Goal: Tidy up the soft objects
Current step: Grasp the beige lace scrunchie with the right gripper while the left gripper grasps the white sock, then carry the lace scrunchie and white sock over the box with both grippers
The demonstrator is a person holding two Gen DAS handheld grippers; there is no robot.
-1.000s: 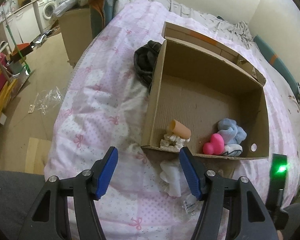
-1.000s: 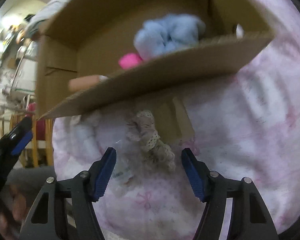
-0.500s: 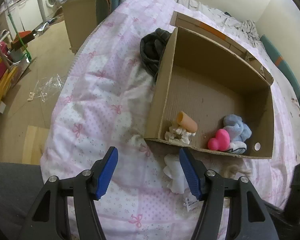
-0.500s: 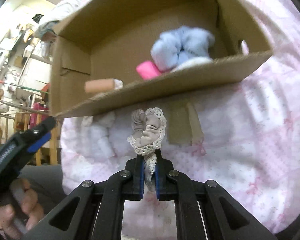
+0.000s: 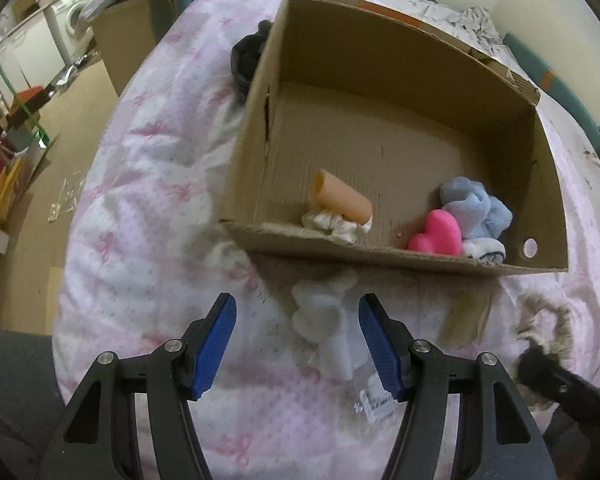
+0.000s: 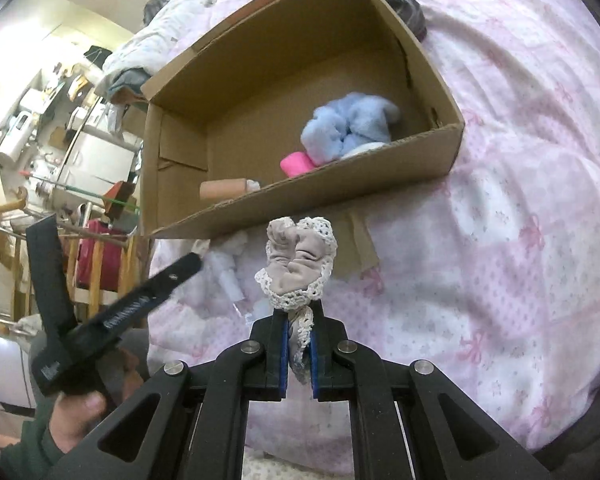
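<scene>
An open cardboard box (image 5: 384, 258) (image 6: 340, 184) lies on the pink quilt. Inside it are a peach roll (image 5: 342, 200) on a white frilly cloth (image 5: 336, 226), a pink heart (image 5: 436, 236) and a blue fluffy bundle (image 5: 474, 208) (image 6: 350, 126). My right gripper (image 6: 298, 332) is shut on a beige lace-trimmed scrunchie (image 6: 298, 264), lifted clear of the quilt in front of the box; that scrunchie (image 5: 548, 320) also shows at the right edge of the left wrist view. My left gripper (image 5: 298, 340) stands open, its fingers on either side of a white soft item (image 5: 324, 332) lying on the quilt, pads apart from it.
A dark garment (image 5: 248, 58) lies by the box's far left corner. A small paper tag (image 5: 374, 400) sits on the quilt near my left gripper. The bed edge drops at left to a cluttered floor (image 5: 40, 152). A hand (image 6: 80, 412) holds the left gripper.
My right gripper shut on the lace scrunchie and lifted it off the quilt. My left gripper came down and closer until the white soft item lay between its open fingers.
</scene>
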